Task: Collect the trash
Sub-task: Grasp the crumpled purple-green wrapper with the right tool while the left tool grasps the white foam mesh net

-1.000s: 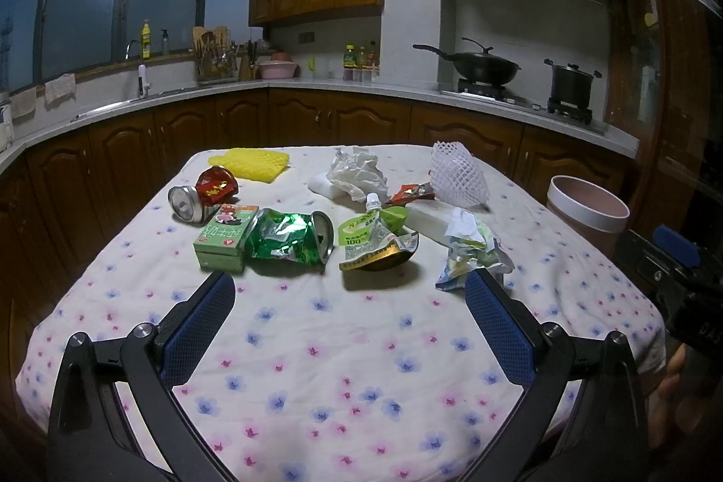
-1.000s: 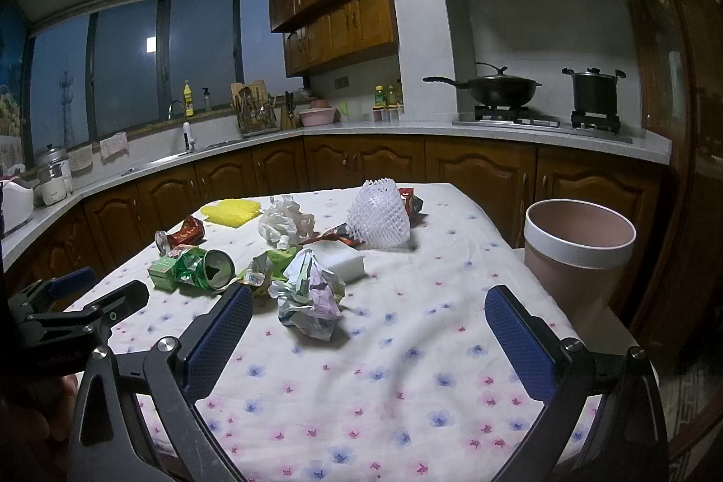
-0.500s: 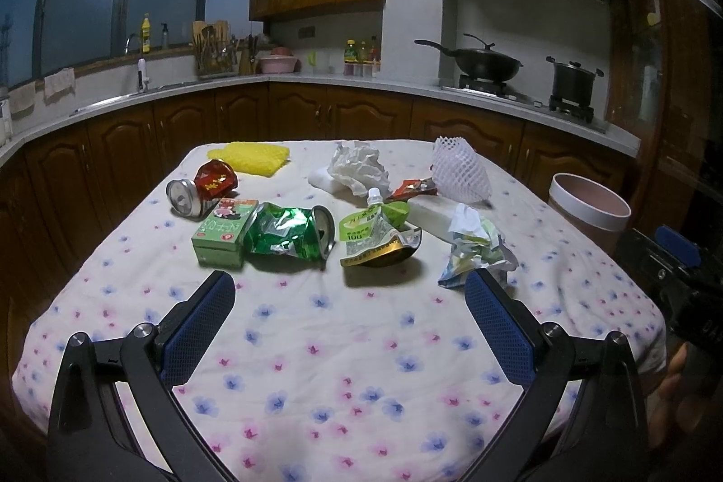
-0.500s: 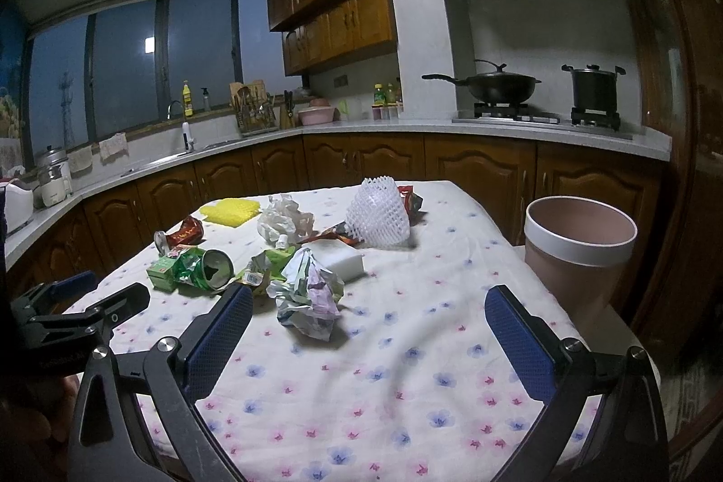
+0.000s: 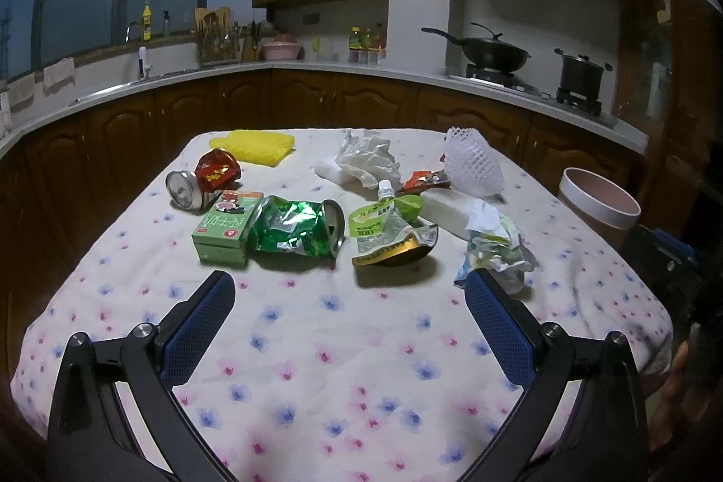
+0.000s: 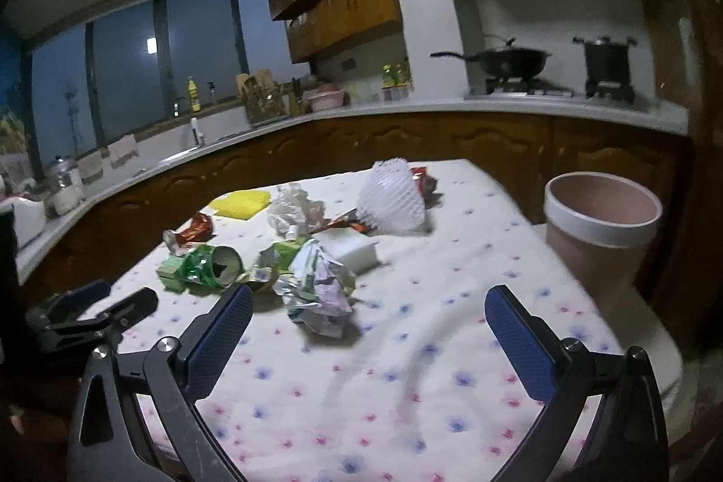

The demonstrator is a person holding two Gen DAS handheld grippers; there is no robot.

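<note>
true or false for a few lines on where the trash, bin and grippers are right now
1. Both grippers are open and hold nothing. True: left gripper, right gripper.
2. The bin stands on the table. False: it stands beside the table, off its right edge.
3. The green can lies on its side, crushed. True.
4. The foam net is in the bin. False: it lies on the table.
5. The green carton touches the green can. True.

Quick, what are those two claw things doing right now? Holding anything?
Left gripper: open, holding nothing.
Right gripper: open, holding nothing.
</note>
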